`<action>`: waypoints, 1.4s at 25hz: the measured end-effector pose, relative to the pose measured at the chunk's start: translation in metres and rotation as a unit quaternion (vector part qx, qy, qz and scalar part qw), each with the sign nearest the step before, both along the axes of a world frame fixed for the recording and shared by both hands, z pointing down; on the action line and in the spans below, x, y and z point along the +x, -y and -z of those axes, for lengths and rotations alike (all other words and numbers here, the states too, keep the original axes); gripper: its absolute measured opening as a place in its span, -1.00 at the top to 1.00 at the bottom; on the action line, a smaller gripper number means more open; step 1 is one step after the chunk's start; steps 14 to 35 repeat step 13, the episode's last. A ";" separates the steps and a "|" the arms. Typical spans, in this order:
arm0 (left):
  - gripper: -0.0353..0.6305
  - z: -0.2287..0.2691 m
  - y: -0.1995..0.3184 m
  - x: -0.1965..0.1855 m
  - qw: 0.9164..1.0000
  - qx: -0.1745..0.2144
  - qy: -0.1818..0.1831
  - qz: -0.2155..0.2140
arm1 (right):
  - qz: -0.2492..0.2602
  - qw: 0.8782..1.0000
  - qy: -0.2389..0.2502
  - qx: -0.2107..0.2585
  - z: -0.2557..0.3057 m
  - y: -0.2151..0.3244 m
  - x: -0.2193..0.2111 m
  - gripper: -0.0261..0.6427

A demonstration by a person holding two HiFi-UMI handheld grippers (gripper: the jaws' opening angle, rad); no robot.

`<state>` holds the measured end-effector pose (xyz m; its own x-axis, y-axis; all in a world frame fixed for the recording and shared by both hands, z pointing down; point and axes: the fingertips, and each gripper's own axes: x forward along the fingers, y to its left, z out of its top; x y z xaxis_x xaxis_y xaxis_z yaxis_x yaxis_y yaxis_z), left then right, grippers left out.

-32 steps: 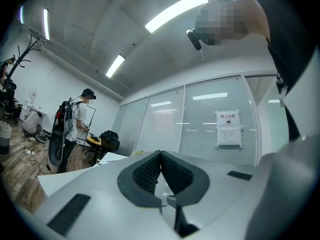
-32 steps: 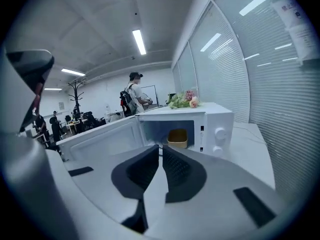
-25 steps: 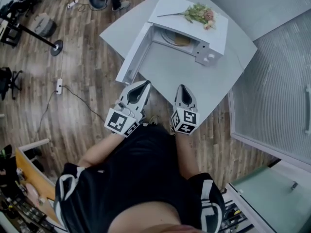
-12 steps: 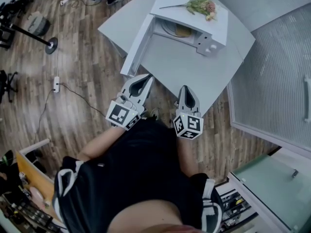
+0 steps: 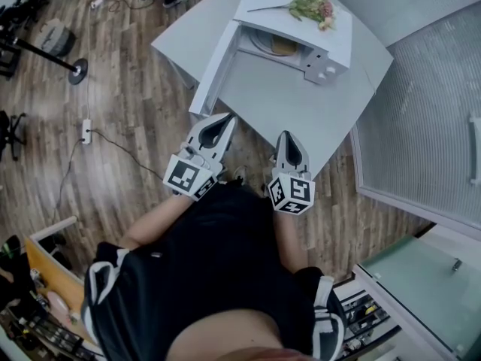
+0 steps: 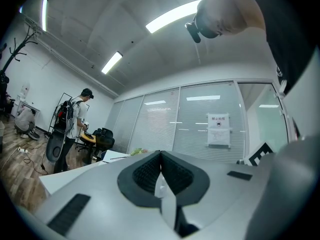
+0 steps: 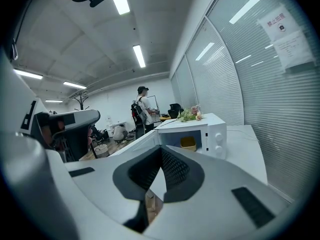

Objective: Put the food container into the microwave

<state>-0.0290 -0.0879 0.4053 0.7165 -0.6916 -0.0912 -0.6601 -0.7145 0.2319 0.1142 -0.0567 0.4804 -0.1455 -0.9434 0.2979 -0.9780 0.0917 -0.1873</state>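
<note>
While the left gripper and right gripper hang at the near edge of the pale grey table, each with jaws pressed together on nothing, the small yellow food container sits inside the open white microwave beyond. It looks light, rigid and smooth, probably best pinched at its rim; bare tabletop gives free approach, bounded left by the swung-open white door.

I see a smooth matt grey worktop and a white microwave, slightly glossy. The floor looks like grained wood planks. The left claw and right claw are matt grey plastic with ribbed black pads.
</note>
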 end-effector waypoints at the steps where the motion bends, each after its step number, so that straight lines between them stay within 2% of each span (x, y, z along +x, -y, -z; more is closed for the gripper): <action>1: 0.82 0.000 -0.001 0.000 1.000 0.000 0.000 -0.001 | -0.001 1.000 0.000 0.001 0.000 -0.001 0.000 0.85; 35: 0.82 0.001 -0.008 0.001 1.000 0.003 -0.001 -0.007 | -0.005 1.000 0.001 0.013 0.006 -0.007 -0.001 0.85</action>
